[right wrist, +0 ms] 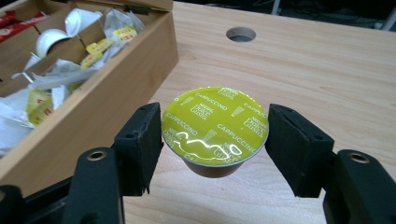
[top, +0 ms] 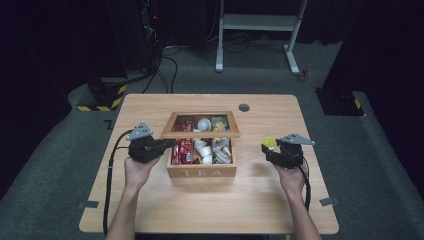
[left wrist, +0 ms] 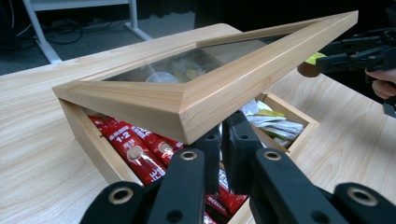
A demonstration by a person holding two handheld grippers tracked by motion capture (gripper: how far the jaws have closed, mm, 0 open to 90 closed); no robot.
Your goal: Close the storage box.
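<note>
A dark room with grey carpet and a white desk frame (top: 257,30) surrounded the light wooden table (top: 150,200), which had a round cable hole (top: 244,107) near its far edge. At the table's middle stood a wooden tea box (top: 201,172) holding red sachets (top: 182,151), white capsules (top: 202,150) and yellow-tagged tea bags (top: 222,150) in separate compartments. Its glass-paned lid (top: 200,133) was tilted up, part-way open. The left gripper (top: 167,145) was at the box's left side, its jaws closed together under the lid's raised front corner (left wrist: 187,119), propping it. To the right of the box, apart from it and above the tabletop, the right gripper (top: 267,147) was clamped on a yellow-green cappuccino capsule (right wrist: 215,126), the two pads pressing its rim from either side with the foil top facing up.
</note>
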